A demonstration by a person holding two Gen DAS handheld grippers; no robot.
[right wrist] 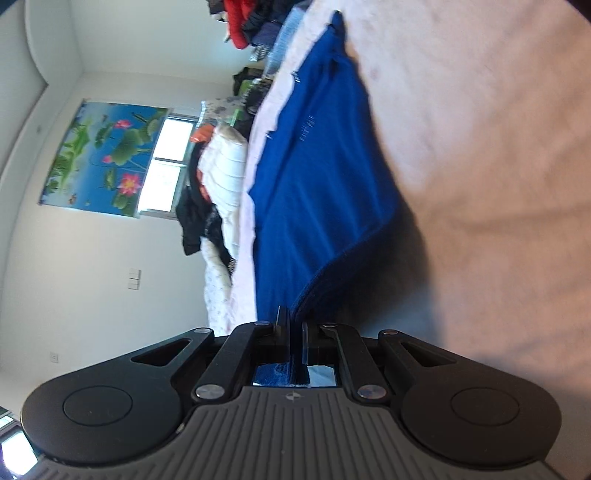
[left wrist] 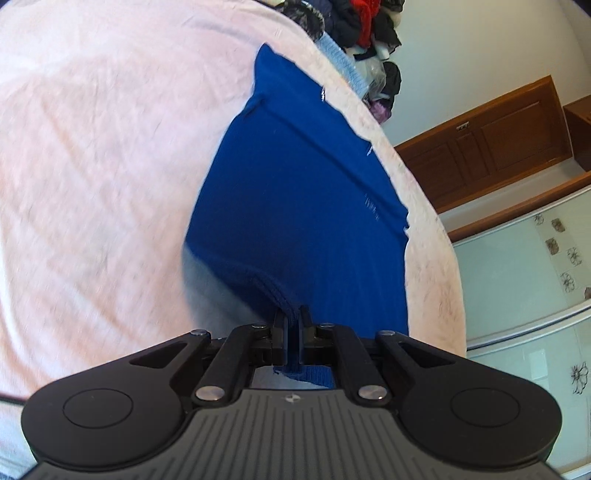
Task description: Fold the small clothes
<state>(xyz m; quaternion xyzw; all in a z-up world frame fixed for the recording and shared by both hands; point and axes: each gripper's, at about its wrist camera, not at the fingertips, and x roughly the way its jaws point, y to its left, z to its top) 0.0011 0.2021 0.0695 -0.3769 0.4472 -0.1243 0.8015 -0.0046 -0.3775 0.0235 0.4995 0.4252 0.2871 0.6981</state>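
Left claw [left wrist: 293, 325] closed on a pinch of the blue garment [left wrist: 295, 192], knit fabric bunched between its jaws and showing again in the gap behind them. Right claw [right wrist: 291, 332] likewise clamped on the blue garment [right wrist: 317, 177], gripping a thick rolled hem edge. Each claw holds a different near corner, probably so the near end can be raised evenly and carried over the far end for a fold (a judgement; the fold itself is not yet made). From the claws the cloth runs outward, lifted at the near end with shadow beneath, the far end lying flat on the bed [left wrist: 92, 166], close along the bed's edge in both views. Bed cover is pale pink, softly wrinkled. At the far corner a heap of mixed clothes [left wrist: 354, 26], dark and red. Beyond the edge: wooden cabinet [left wrist: 491, 140] in the left view; lotus wall hanging [right wrist: 103, 155], window [right wrist: 170, 166] and a white quilted item [right wrist: 225, 173] in the right.
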